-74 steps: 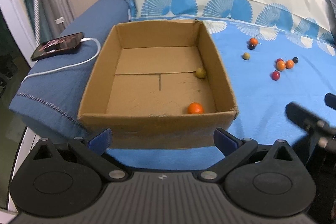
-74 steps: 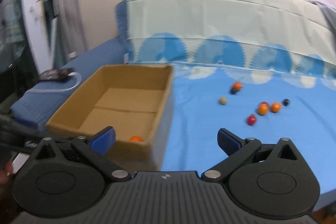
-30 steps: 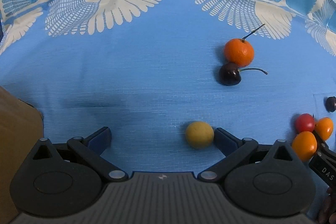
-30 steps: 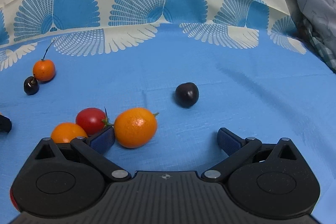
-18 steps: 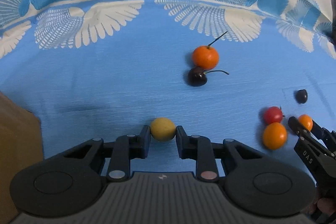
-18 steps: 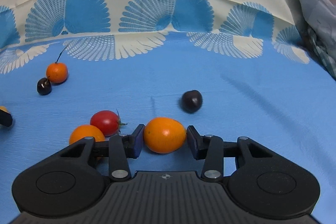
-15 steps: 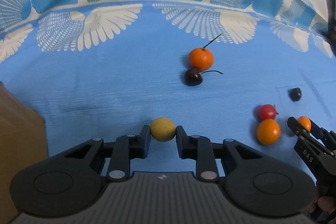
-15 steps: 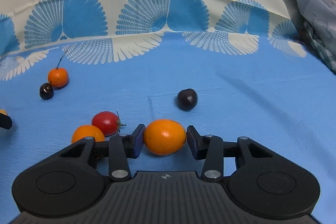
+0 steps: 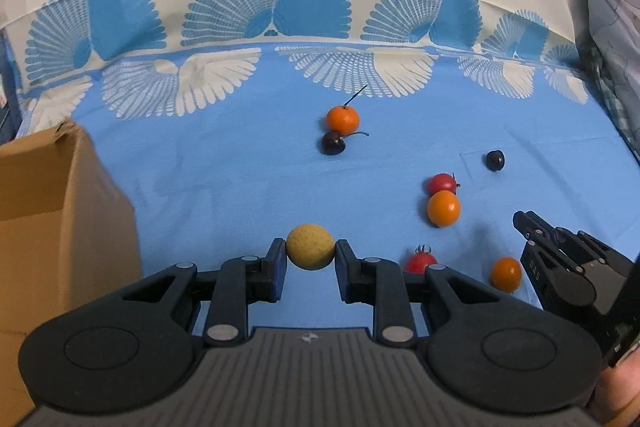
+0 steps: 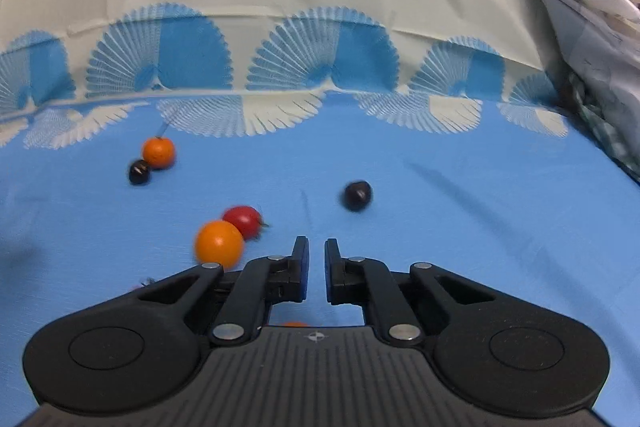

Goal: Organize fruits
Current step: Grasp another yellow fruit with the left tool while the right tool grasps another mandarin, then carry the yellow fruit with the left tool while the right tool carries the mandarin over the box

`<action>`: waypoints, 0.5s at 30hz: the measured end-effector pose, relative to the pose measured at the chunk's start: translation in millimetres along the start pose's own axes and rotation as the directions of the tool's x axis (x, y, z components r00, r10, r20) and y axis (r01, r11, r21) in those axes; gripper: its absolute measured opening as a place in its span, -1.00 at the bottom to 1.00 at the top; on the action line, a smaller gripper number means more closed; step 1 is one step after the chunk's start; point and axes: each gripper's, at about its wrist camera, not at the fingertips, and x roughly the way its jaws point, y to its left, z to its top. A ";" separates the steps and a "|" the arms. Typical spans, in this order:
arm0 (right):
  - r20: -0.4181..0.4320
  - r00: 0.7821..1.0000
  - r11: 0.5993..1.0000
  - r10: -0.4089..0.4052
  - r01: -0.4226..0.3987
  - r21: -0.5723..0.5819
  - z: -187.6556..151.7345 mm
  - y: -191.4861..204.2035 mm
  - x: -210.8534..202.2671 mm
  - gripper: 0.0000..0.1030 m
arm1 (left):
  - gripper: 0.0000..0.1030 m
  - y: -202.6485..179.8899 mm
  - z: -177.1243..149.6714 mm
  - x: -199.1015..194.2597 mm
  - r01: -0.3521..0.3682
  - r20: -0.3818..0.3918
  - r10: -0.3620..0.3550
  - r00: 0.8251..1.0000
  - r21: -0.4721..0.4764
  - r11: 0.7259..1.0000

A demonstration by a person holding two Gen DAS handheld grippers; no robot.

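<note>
Far left, I see the box (image 9: 60, 211) corner on the blue sheet (image 9: 224, 163). My left tongs (image 9: 311, 259) are pinching the yellow ball (image 9: 310, 246), one pad on each side, above the sheet, near the box. Further back sits an orange with stem (image 9: 342, 118) touching a dark cherry (image 9: 333, 142). To the right, a red tomato (image 9: 441, 183) touches an orange fruit (image 9: 443, 207); a dark berry (image 9: 495, 160) lies apart beyond them. Nearer me, a second tomato (image 9: 420, 261) sits partly behind the left tongs, and a small orange (image 9: 506, 273) lies just beside my right tongs (image 10: 316, 261). Those are nearly pressed together with a narrow gap, gripping nothing. Right view is blurred.
</note>
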 end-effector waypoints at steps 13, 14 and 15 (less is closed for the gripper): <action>-0.168 0.985 0.996 0.044 -0.030 0.082 -23.0 -5.0 19.3 -0.26 | -0.44 6.5 -19.2 32.9 -0.010 -0.086 0.009 0.996 -0.014 1.000; -0.165 0.986 0.998 0.036 -0.026 0.062 -23.1 -1.9 19.3 -0.26 | -0.44 6.8 -19.8 34.4 -0.009 -0.091 0.008 0.996 -0.014 1.000; -0.160 0.986 0.998 0.040 -0.031 0.057 -22.6 -0.5 18.9 -0.27 | -0.44 7.1 -20.1 34.6 -0.010 -0.092 0.009 0.996 -0.017 1.000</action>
